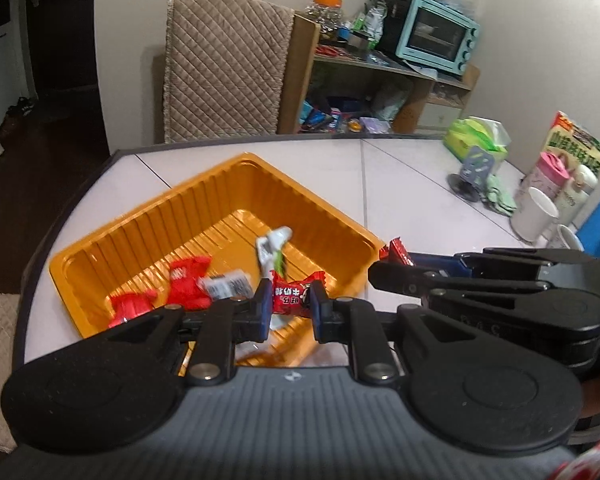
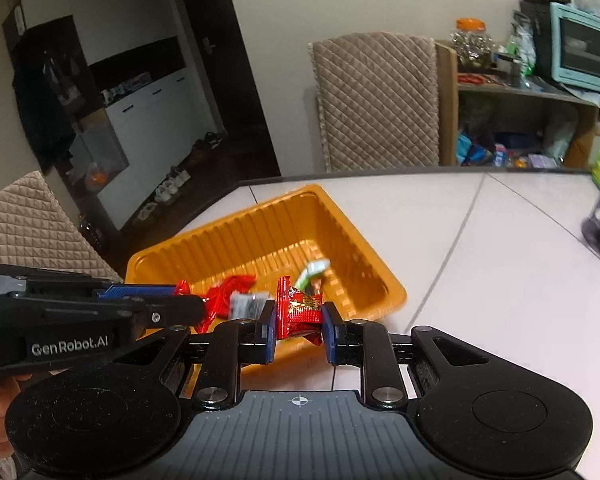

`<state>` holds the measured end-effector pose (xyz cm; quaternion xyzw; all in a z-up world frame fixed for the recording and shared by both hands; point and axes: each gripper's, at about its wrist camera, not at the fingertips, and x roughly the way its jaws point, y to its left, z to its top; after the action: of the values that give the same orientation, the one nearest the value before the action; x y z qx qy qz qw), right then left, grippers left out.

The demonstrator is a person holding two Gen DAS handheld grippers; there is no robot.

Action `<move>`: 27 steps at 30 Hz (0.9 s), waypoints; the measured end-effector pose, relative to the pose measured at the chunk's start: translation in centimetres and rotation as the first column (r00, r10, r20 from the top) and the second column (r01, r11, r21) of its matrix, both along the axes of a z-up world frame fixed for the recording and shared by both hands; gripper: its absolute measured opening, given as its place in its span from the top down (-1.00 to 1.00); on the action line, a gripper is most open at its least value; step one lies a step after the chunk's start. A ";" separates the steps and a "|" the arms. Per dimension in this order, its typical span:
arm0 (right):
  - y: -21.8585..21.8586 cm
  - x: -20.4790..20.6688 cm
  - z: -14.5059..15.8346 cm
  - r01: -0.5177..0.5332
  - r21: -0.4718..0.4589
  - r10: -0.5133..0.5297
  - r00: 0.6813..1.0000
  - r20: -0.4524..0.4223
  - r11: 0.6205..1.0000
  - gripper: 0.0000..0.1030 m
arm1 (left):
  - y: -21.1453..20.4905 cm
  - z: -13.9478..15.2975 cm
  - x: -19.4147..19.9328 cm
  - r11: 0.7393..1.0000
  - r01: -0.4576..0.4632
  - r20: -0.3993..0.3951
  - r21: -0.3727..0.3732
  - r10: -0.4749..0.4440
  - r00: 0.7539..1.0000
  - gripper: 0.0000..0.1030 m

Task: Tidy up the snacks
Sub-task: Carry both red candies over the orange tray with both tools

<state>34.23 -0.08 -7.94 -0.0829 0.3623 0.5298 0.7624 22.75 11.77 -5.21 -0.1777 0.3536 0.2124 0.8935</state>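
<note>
Dim warm indoor light; strong fisheye bending at edges; motion blur on tray (image 1: 148, 216) contents.

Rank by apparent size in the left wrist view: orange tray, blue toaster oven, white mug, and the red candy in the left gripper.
1. Orange tray, clearly largest.
2. Blue toaster oven, though it sits far back, so it is likely undersized here.
3. White mug.
4. Red candy, close to the camera yet smallest.

Quilted chair (image 1: 224, 68), cluttered wooden shelf (image 1: 380, 80), pale wall (image 1: 132, 20).
</note>
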 end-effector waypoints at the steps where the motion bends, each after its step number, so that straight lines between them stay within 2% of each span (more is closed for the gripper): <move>1: 0.6 0.3 -0.2 0.001 -0.003 -0.001 1.000 -0.001 1.000 0.55 | 0.3 -0.1 0.2 1.000 -0.003 -0.002 0.004 0.003 1.000 0.66; 10: 4.2 1.9 -2.3 -0.012 -0.059 0.012 1.000 0.011 0.998 0.55 | 3.2 -1.2 2.4 0.999 -0.024 -0.019 0.027 0.025 1.000 0.66; 19: 5.5 3.2 -4.1 -0.006 -0.100 0.006 1.000 0.005 0.995 0.55 | 4.4 -2.5 3.6 0.999 -0.022 -0.045 0.026 0.023 0.999 0.66; 27: 6.0 3.7 -4.5 -0.003 -0.094 0.003 1.000 -0.001 0.996 0.54 | 5.1 -3.3 4.1 1.000 -0.024 -0.059 0.015 0.025 0.998 0.66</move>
<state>37.92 5.87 -12.47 -0.1189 0.3871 0.5133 0.7566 26.83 16.88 -8.48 -0.1693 0.3760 0.2311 0.8813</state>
